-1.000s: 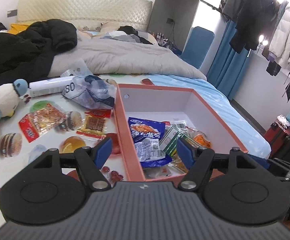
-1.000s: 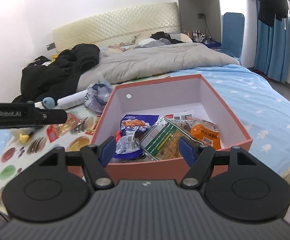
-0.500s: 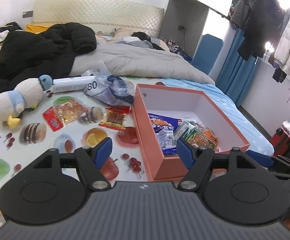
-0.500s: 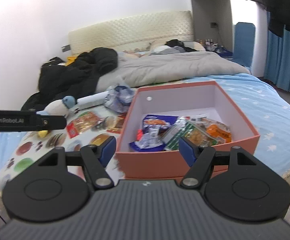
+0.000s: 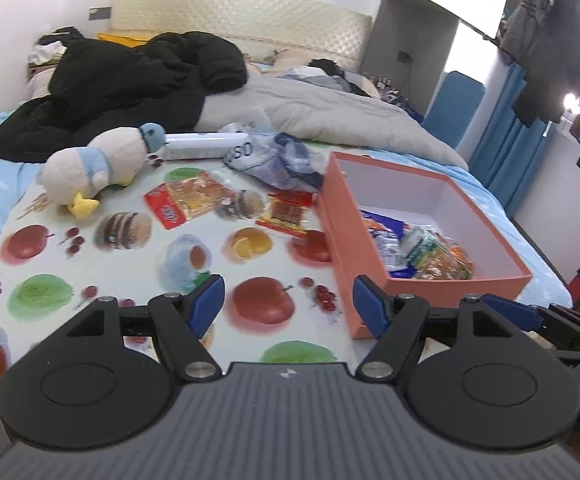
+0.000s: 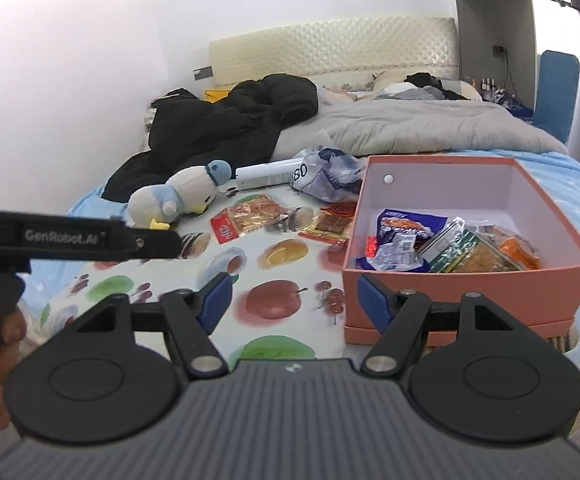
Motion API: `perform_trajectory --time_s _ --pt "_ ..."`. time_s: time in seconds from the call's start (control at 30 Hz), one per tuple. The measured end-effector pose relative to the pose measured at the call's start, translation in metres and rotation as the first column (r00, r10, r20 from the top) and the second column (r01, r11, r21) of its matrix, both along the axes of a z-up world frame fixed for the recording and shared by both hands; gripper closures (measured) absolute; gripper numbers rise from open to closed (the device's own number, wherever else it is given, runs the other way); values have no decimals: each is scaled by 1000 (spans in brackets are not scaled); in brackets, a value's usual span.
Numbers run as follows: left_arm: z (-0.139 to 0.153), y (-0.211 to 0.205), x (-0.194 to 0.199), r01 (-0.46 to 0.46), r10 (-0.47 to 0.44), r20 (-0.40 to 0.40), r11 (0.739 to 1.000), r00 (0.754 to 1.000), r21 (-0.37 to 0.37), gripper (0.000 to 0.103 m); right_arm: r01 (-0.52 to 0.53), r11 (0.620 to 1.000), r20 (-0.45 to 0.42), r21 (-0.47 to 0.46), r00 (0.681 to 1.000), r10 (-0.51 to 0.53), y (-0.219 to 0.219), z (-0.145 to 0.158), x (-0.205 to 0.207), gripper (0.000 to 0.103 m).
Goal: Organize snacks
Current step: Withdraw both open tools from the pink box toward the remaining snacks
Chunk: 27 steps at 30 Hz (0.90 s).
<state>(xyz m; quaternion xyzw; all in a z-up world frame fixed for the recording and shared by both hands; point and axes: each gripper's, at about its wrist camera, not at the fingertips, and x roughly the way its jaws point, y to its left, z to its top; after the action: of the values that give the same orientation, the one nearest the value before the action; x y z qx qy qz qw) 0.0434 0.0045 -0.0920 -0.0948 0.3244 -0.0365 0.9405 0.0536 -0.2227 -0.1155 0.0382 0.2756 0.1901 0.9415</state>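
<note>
Two snack packets lie outside the open salmon-pink cardboard box [image 5: 456,280] on the fruit-printed cloth [image 5: 130,272]: a clear crinkly packet with a red end and orange contents [image 5: 188,200], and a smaller flat red-and-yellow packet of brown strips [image 5: 286,214] just beside the box's left wall. Both look light, soft and slippery — thin film that will likely buckle, so a pinch on a sealed edge or corner seems safer than squeezing the middle, where the contents could crush. The left gripper [image 5: 288,304] and the right gripper [image 6: 294,300] both hover over the cloth near the box's front corner, fingers apart with nothing between them. Inside the box, a blue foil packet [image 6: 410,228], a green-striped packet [image 6: 466,252] and an orange one [image 6: 518,248] overlap, so how many lie beneath is unclear. A crumpled bluish plastic bag [image 5: 278,160] hides whatever it holds, and print on every wrapper is too blurred to read.
</note>
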Motion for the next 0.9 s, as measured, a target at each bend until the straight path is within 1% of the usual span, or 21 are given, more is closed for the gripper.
perform_trajectory --time_s 0.1,0.2,0.3,0.4,0.47,0.57,0.67,0.73,0.83,0.9 --pt "-5 10 9 -16 16 -1 1000 1000 3 27 9 1000 -10 1 1000 -9 7 -4 7 31" --pt "-15 20 22 -29 29 -10 1000 1000 3 26 -16 1000 -5 -9 1000 16 19 -9 17 31" --pt "-30 33 39 -58 58 -32 998 998 -8 26 -29 999 -5 -29 1000 29 32 -15 29 31" --pt "-44 48 56 -107 106 -45 994 993 -17 26 -44 998 -8 -47 999 44 43 -22 43 31" --pt "-53 58 68 -116 115 -51 993 992 -22 26 -53 997 -10 -63 999 52 52 -27 53 31" --pt "-64 72 91 -131 130 -61 991 990 -11 25 -70 995 -5 -66 998 69 64 -33 66 31" --pt "-77 88 118 -141 141 -69 990 988 -7 19 -82 994 0 -68 997 82 79 -41 82 31" --pt "-86 98 136 -146 145 -73 989 987 -3 17 -86 994 5 -74 996 86 90 -48 94 31" --pt "-103 110 166 -137 137 -95 990 986 8 17 -82 992 12 -92 996 84 106 -62 115 32" --pt "-114 116 189 -114 117 -103 993 988 31 17 -73 992 9 -105 997 75 114 -72 132 32"
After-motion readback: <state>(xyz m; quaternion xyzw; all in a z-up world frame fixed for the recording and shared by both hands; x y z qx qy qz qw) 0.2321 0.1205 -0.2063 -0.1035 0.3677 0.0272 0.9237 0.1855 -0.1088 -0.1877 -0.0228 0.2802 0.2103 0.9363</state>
